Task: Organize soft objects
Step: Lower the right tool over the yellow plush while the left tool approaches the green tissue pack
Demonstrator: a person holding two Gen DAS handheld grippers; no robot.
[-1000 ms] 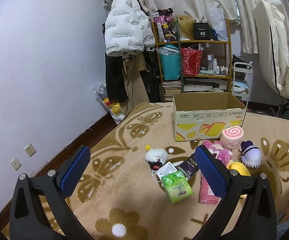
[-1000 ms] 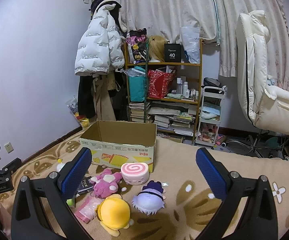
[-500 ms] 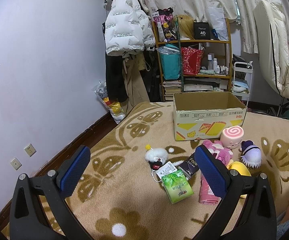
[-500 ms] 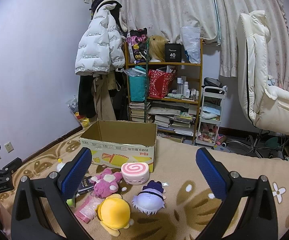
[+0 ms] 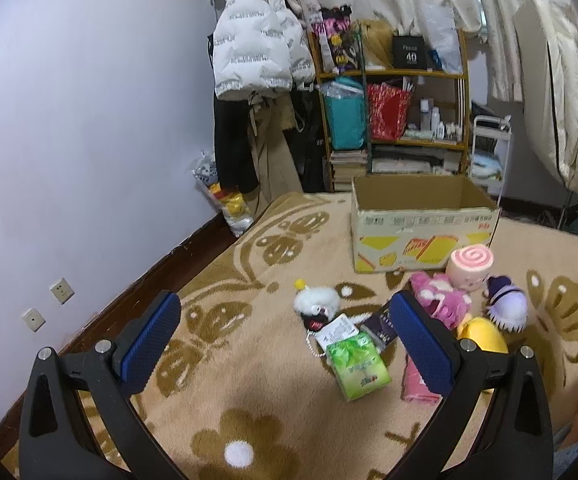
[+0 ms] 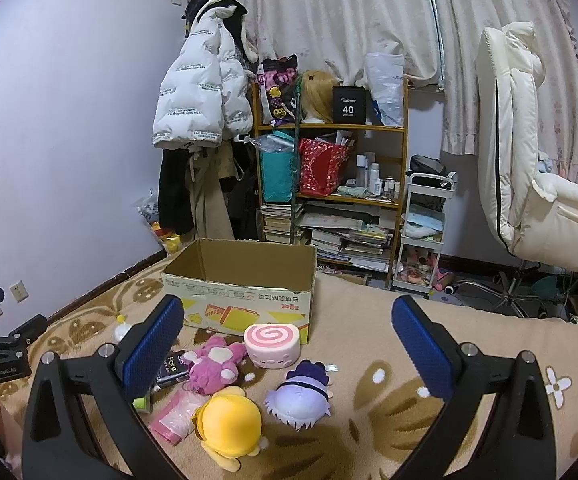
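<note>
Soft toys lie on the tan rug in front of an open cardboard box [image 6: 241, 284]: a pink swirl roll plush [image 6: 273, 345], a magenta plush [image 6: 213, 369], a yellow plush [image 6: 229, 424], a purple plush [image 6: 302, 398]. In the left wrist view a white fluffy plush [image 5: 316, 301], a green tissue pack [image 5: 358, 365] and a pink packet [image 5: 416, 380] lie nearby. My left gripper [image 5: 285, 344] is open and empty above the rug. My right gripper [image 6: 287, 350] is open and empty above the toys.
A cluttered shelf [image 6: 329, 184] and hanging coats [image 6: 201, 92] stand behind the box. A white chair [image 6: 529, 168] is at the right, a small cart [image 6: 425, 232] beside the shelf. The wall [image 5: 69, 160] runs along the left.
</note>
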